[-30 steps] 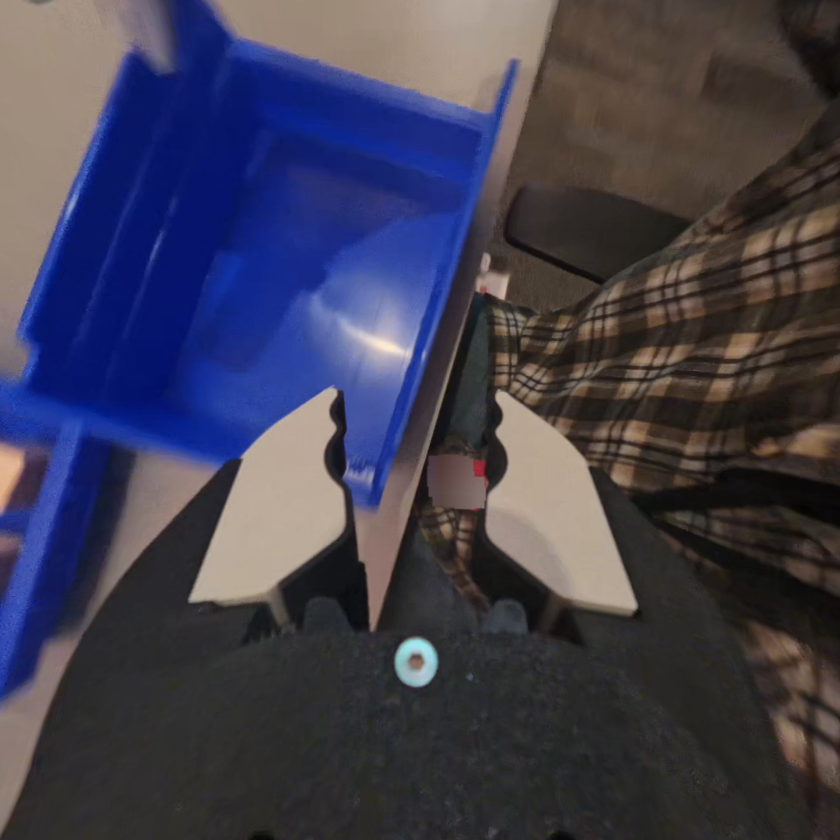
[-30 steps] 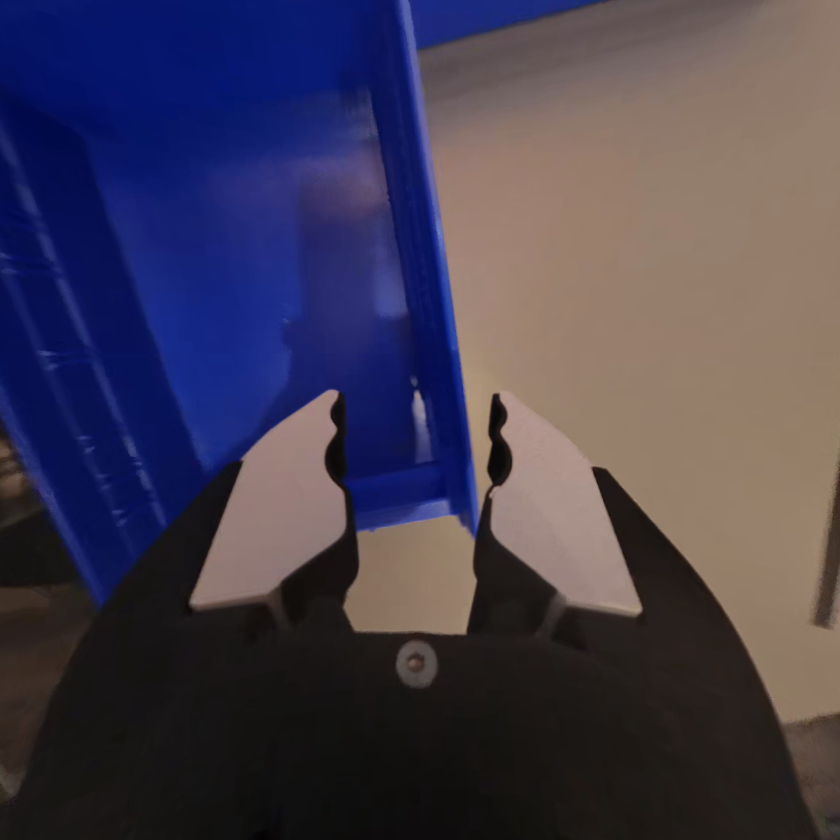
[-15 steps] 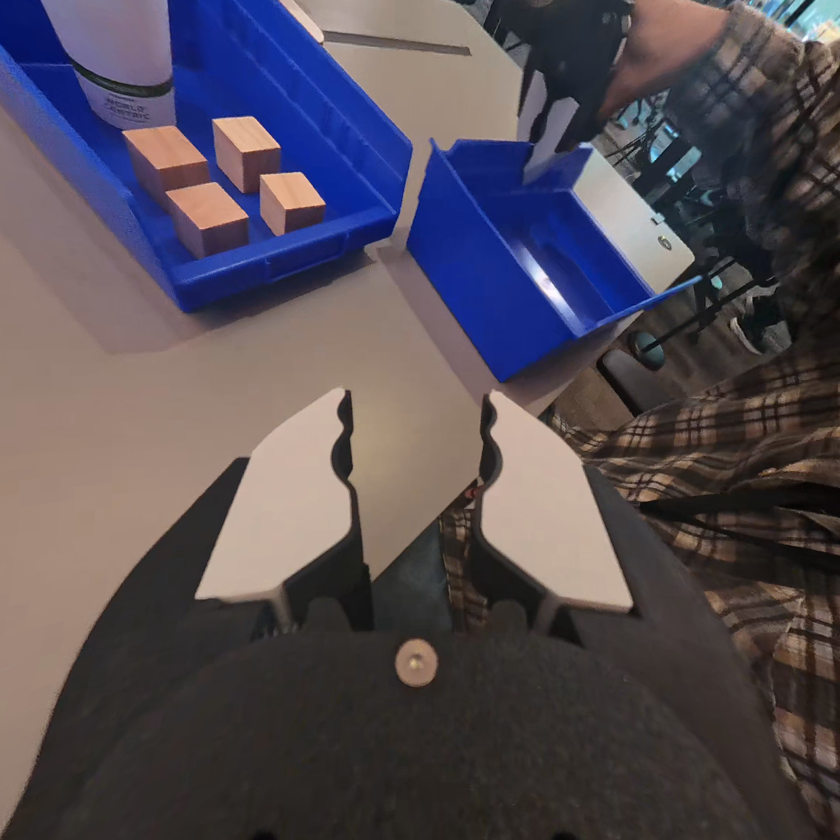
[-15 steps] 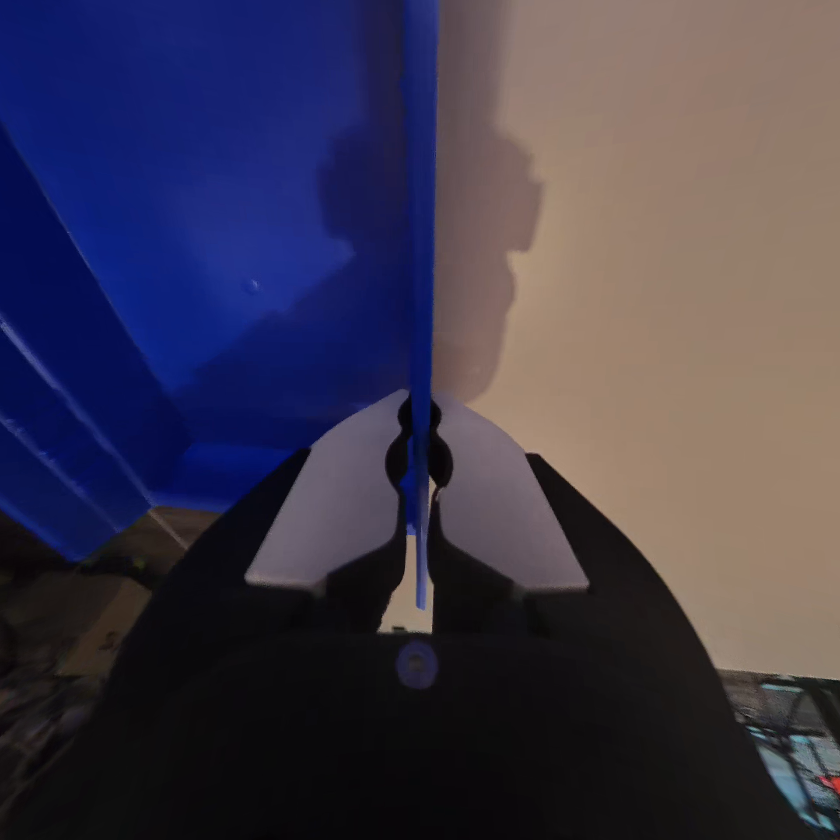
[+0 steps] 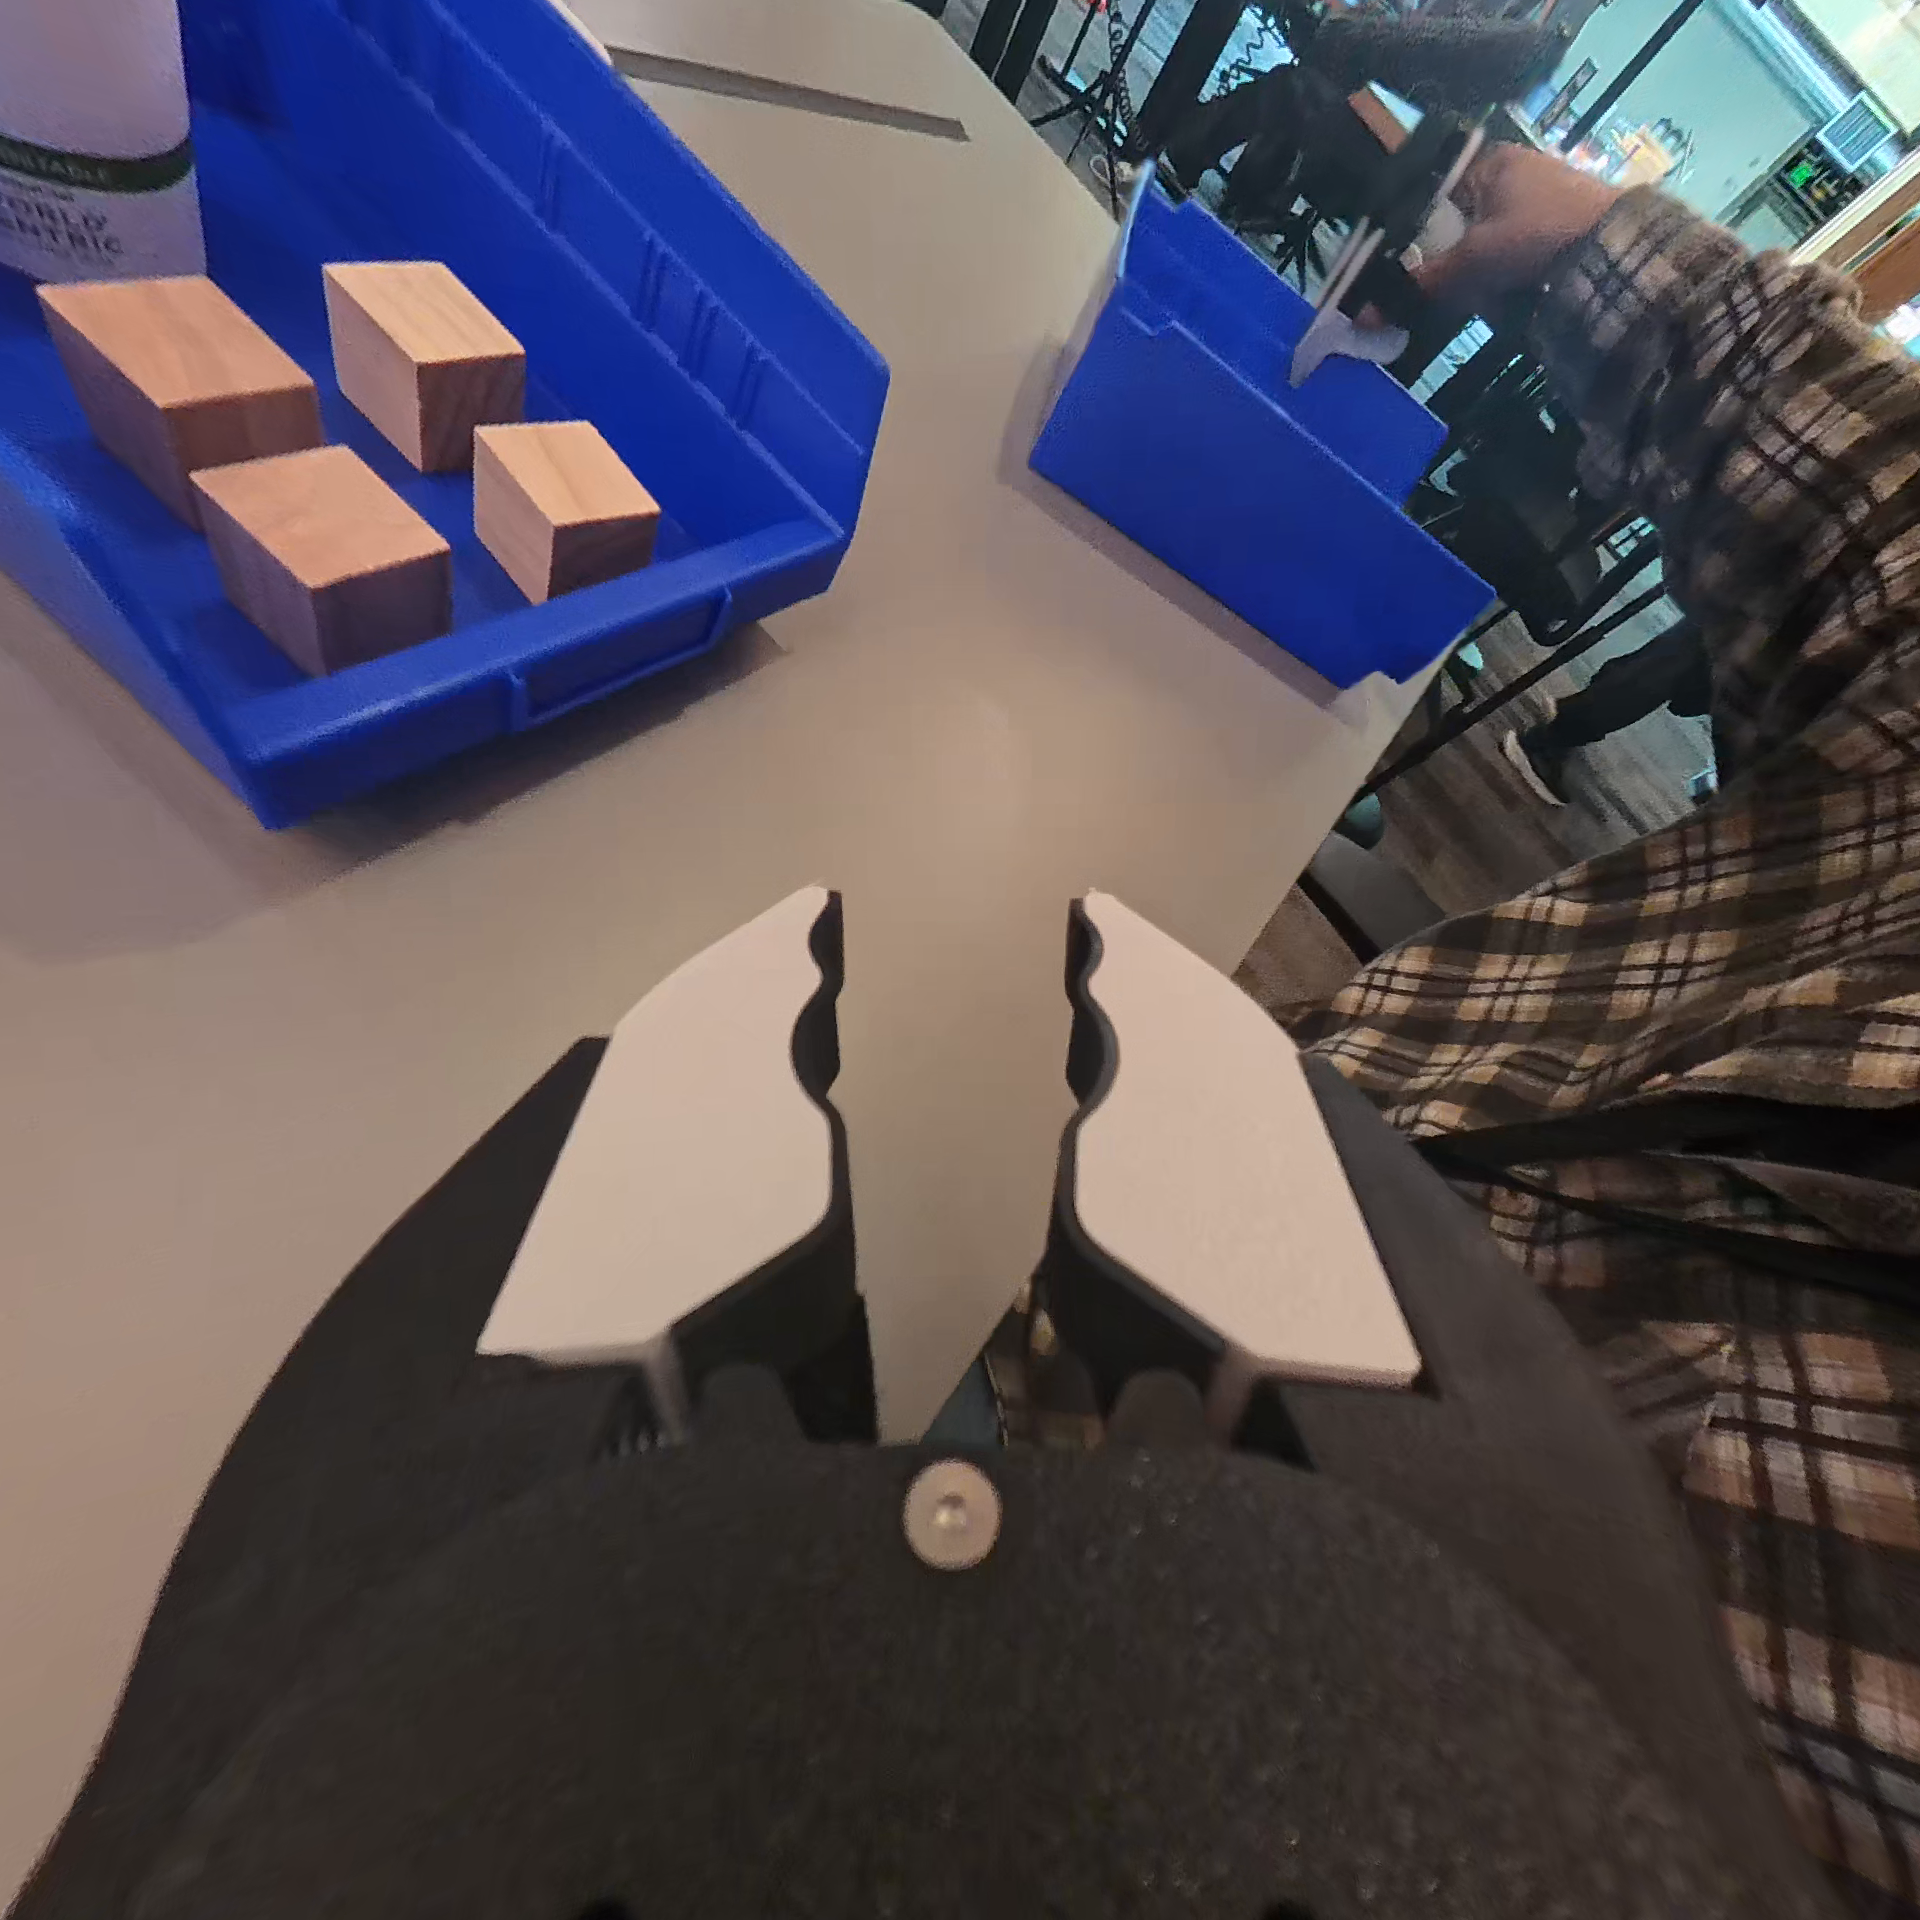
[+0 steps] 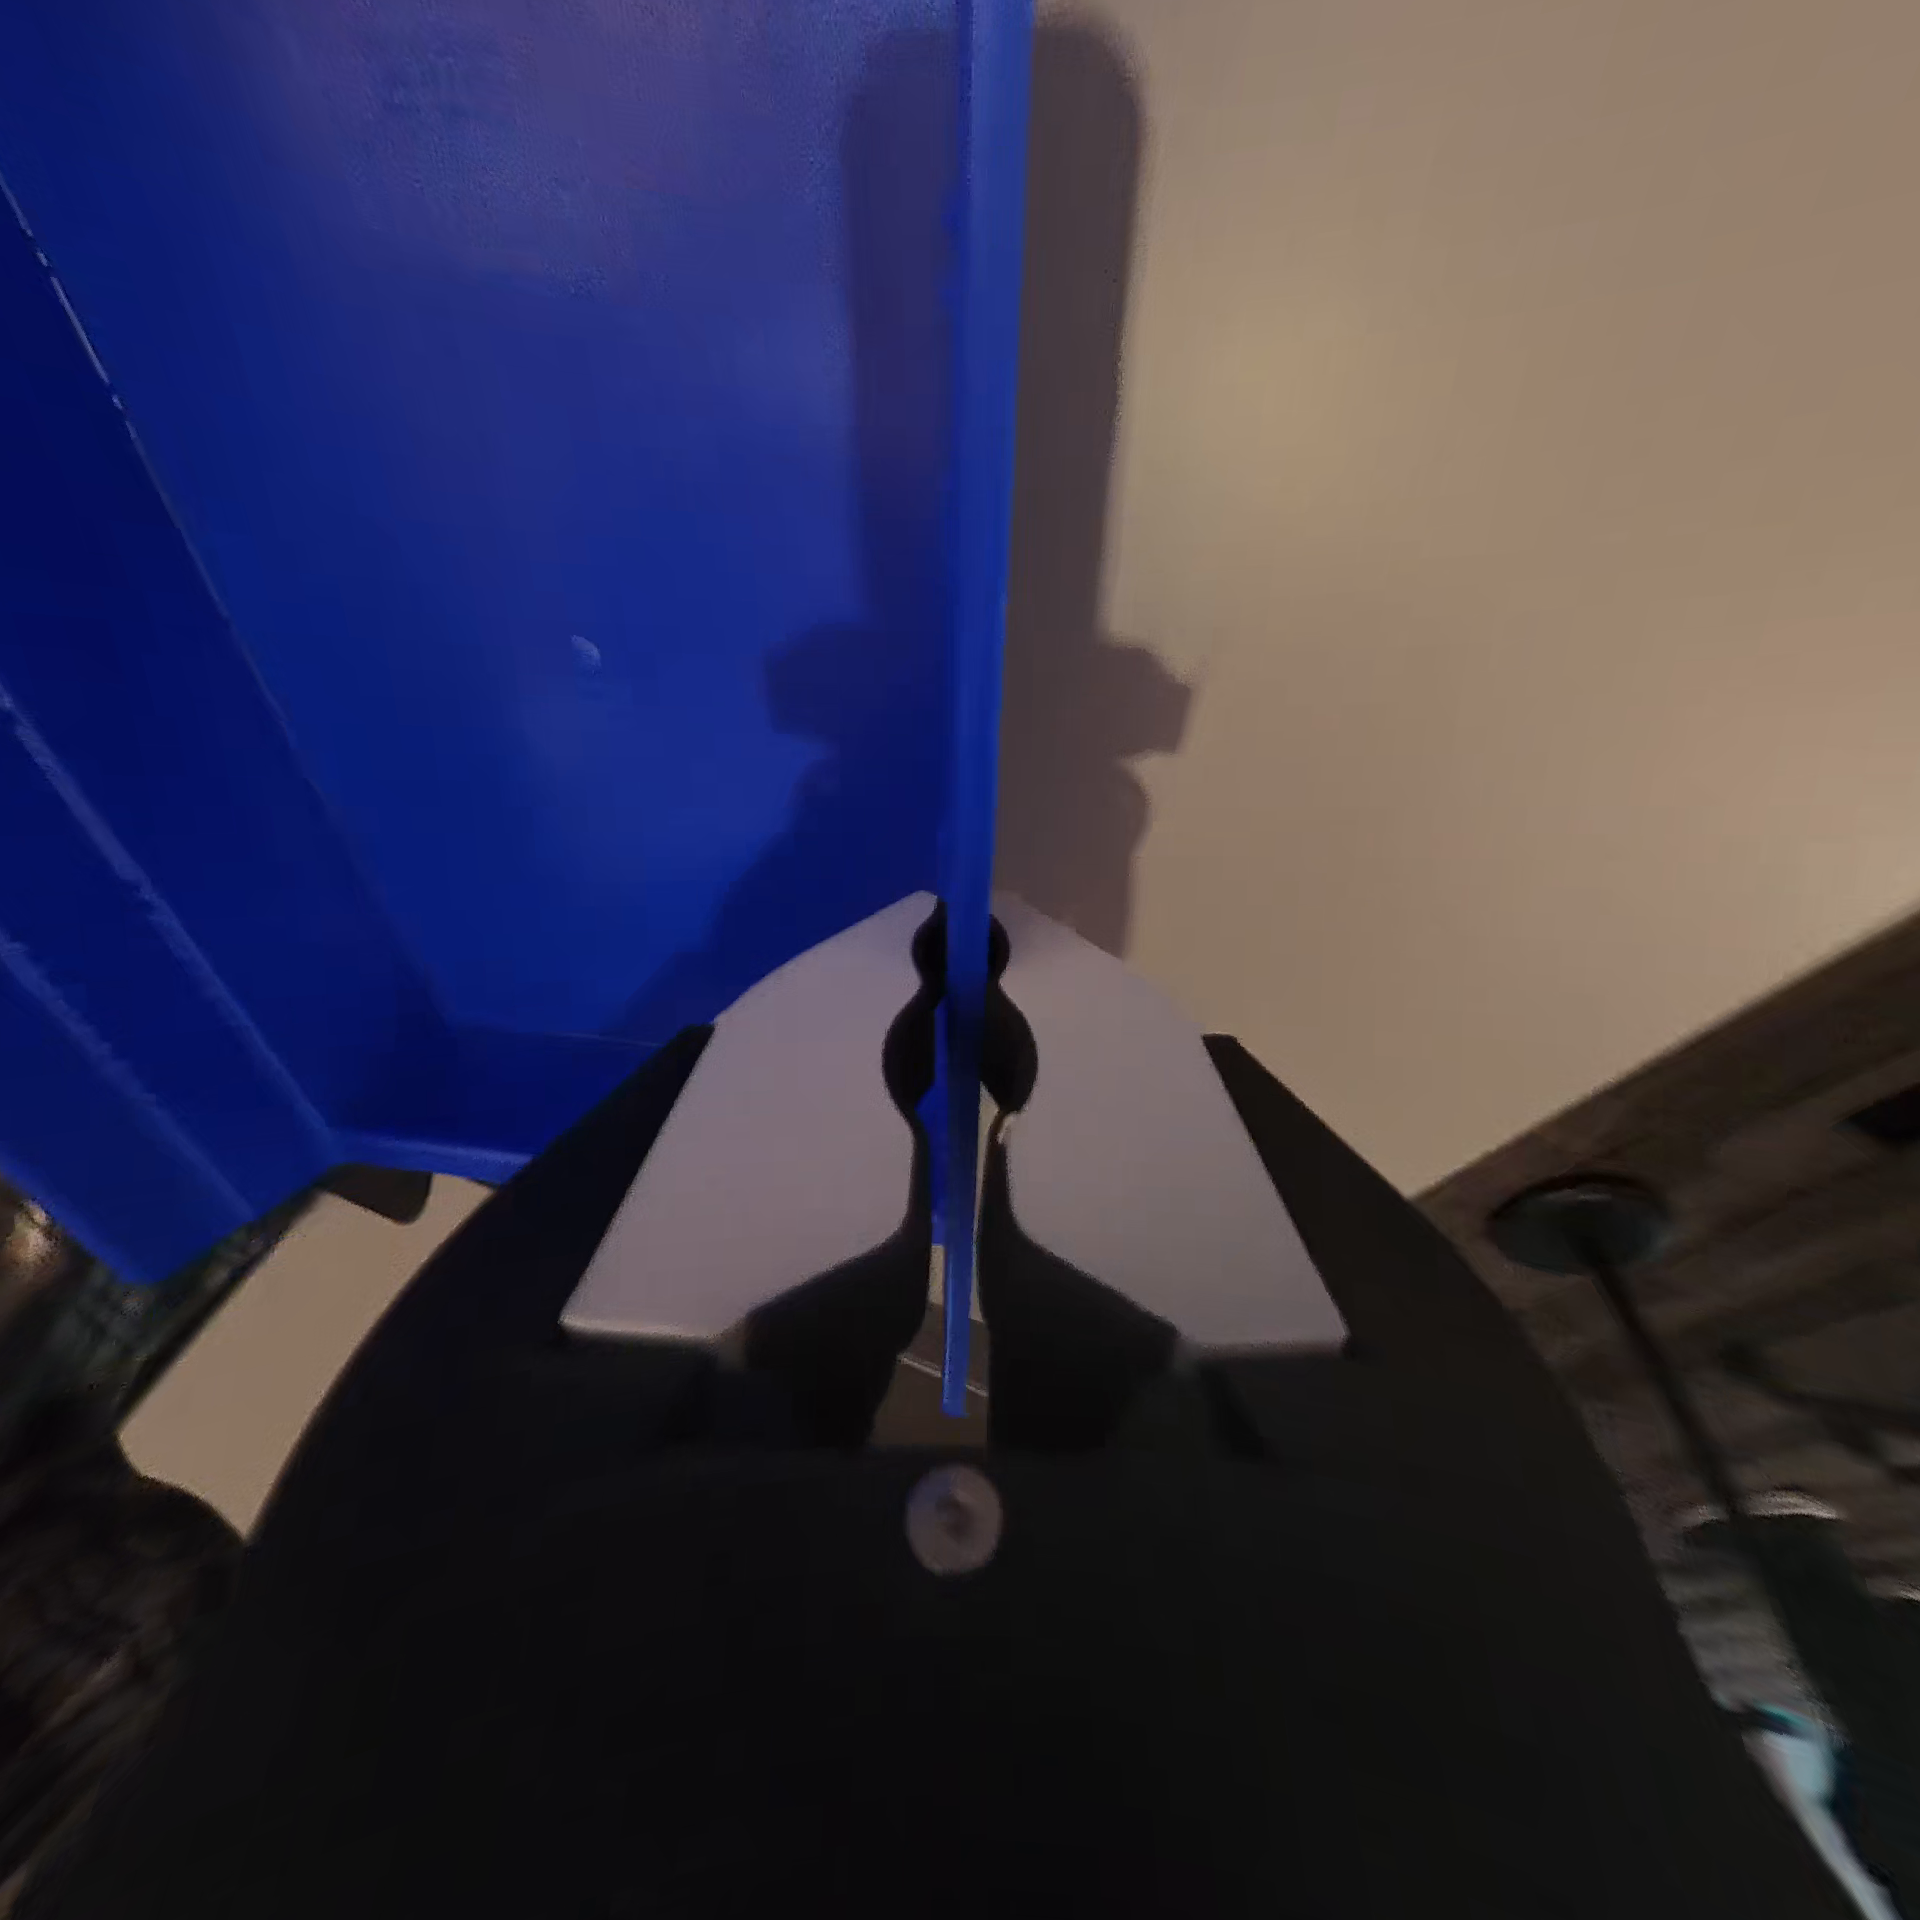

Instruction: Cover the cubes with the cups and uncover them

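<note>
Your left gripper (image 5: 954, 914) hangs spread and empty over the table (image 5: 935, 769), low in the frame. Your right gripper (image 6: 961, 940) pinches the thin wall of the small bin (image 6: 499, 540), seen at upper right in the left view. Four cubes (image 5: 416, 436) and a white cup (image 5: 94, 145) sit in the large bin (image 5: 644, 644), upper left.

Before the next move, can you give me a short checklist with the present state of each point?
1. Right gripper shut on the small blue bin's wall: ok.
2. Small bin empty: ok, as far as its inside shows.
3. Left gripper open and free: ok.
4. Four wooden cubes in the large blue bin, uncovered: ok.
5. White cup ready in the large bin: cannot tell, only partly in view.
</note>
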The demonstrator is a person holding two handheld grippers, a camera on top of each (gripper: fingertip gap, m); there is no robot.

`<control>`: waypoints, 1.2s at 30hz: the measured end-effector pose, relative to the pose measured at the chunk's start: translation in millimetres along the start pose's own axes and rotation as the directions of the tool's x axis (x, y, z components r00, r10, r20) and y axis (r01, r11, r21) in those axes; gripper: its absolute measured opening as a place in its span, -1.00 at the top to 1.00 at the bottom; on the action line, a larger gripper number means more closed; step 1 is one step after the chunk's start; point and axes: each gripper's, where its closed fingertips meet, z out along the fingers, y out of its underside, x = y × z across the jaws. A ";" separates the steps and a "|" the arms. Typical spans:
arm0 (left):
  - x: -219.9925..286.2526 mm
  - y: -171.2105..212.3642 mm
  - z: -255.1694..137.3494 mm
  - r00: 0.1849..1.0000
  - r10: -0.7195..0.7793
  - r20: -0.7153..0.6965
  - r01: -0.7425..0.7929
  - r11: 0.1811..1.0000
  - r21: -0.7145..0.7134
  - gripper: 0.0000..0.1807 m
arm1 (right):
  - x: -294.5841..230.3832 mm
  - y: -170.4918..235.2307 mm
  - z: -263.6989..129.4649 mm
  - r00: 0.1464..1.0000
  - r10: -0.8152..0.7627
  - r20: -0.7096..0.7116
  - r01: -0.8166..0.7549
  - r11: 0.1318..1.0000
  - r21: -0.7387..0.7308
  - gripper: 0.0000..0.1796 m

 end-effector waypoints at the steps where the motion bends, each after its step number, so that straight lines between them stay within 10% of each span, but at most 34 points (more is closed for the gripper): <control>1: -0.7 -3.2 0.7 1.000 0.006 0.008 -0.006 1.000 0.005 0.56 | 15.7 7.7 -1.6 0.998 0.056 0.002 -0.056 0.998 0.022 0.97; 14: -2.0 -24.0 16.6 0.999 -0.012 0.042 0.011 1.000 0.013 0.57 | 133.6 70.7 -13.8 0.855 0.514 0.061 -0.516 0.835 0.191 0.97; 28: -8.3 -28.7 20.7 0.996 -0.021 0.090 0.020 1.000 0.011 0.52 | 159.7 56.4 -19.8 0.864 0.502 0.019 -0.491 0.836 0.243 0.96; 33: -60.2 -51.0 11.1 0.971 -0.046 0.234 0.065 0.995 -0.078 0.15 | 144.8 53.2 -52.1 0.881 0.473 0.012 -0.446 0.820 0.358 0.24; 36: -100.2 -64.1 12.8 0.943 -0.078 0.324 0.140 0.975 -0.174 -0.01 | 113.6 50.3 -85.0 0.905 0.425 -0.021 -0.365 0.802 0.473 0.21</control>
